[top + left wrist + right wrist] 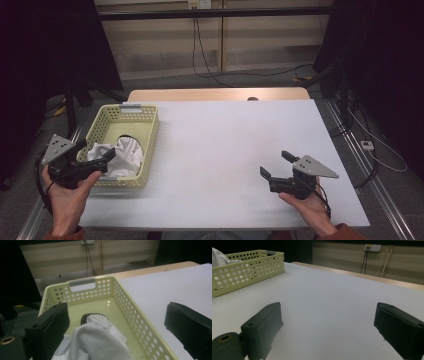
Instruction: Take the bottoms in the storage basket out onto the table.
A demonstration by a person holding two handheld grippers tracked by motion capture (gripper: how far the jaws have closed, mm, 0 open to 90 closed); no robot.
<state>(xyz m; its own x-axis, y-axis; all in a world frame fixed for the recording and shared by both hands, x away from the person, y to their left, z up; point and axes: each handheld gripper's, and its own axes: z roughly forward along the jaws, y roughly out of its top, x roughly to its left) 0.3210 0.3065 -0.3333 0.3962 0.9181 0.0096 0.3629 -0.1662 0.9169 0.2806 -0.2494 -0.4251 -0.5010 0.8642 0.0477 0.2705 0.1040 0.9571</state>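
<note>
A pale yellow perforated basket (150,131) stands at the left of the white table (225,140). In its near half lies a crumpled white cloth (125,155) with a dark opening in its folds. My left gripper (96,151) hovers open at the basket's near end, just above the cloth, gripping nothing. In the left gripper view the cloth (97,340) bulges up between the wide-apart jaws, with the basket wall (130,307) beyond. My right gripper (276,164) stands open and empty low over the bare table at the near right. In the right gripper view the basket (249,267) is far to the left.
A wooden strip (220,94) runs along the table's far edge. Cables (205,65) trail over the floor beyond it. Metal rails (372,175) flank the table. Dark curtains hang at both sides. The basket's far half (112,125) holds nothing.
</note>
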